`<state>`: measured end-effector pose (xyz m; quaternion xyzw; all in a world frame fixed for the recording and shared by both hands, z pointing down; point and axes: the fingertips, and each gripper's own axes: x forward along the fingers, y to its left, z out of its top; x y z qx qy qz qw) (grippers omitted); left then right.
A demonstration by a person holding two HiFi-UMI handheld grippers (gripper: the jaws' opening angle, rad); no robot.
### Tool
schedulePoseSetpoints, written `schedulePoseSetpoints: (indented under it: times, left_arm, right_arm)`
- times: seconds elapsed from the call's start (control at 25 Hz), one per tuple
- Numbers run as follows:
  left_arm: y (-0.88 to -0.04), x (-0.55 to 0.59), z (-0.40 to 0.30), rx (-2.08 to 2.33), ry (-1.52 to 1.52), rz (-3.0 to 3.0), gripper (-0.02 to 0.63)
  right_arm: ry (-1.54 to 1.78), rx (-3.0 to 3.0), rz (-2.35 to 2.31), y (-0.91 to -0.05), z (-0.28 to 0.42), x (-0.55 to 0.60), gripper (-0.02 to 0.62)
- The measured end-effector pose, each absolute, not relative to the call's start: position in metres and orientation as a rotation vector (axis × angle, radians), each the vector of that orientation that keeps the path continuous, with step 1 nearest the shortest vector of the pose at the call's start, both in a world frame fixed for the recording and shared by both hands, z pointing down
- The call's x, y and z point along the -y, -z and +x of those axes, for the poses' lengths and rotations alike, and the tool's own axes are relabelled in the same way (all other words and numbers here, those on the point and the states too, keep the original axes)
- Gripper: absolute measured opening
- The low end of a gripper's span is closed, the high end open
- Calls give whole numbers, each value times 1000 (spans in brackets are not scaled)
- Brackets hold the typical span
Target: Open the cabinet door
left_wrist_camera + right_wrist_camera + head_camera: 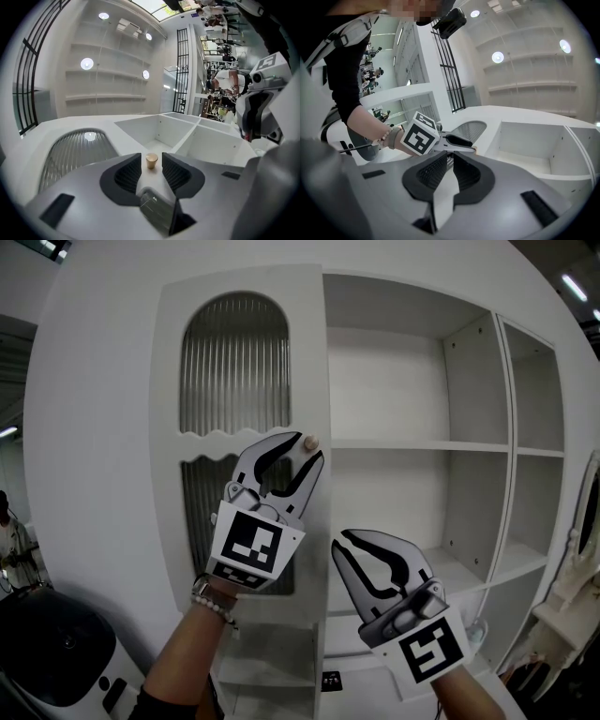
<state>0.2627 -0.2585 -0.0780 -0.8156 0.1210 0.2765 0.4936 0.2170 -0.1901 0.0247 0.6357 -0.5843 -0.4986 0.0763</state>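
The white cabinet door has two ribbed glass panels and a small pale wooden knob at its right edge. My left gripper is up at the knob, jaws open. In the left gripper view the knob stands between the two dark pads with a gap on each side. My right gripper hangs lower and to the right, in front of the shelves, shut with nothing in it. The right gripper view shows its pads close together and the left gripper's marker cube beyond.
Open white shelves fill the cabinet to the right of the door. A black rounded appliance sits at lower left. White furniture stands at the far right edge. People stand far off in the left gripper view.
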Motion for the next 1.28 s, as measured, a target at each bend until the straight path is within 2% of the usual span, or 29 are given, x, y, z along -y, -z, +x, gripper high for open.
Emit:
schedulePoseSetpoints:
  times: [0.56, 0.72, 1.28]
  left_arm:
    - [78, 269, 272, -361, -596, -2017, 119]
    - [77, 268, 274, -343, -565, -2007, 84]
    - [77, 261, 267, -316, -555, -2038, 79]
  right_arm:
    - [1462, 1747, 1918, -30, 221, 190, 26]
    - [1472, 1747, 1913, -29, 221, 190, 26]
    - [1455, 1773, 1890, -33, 210, 185, 26]
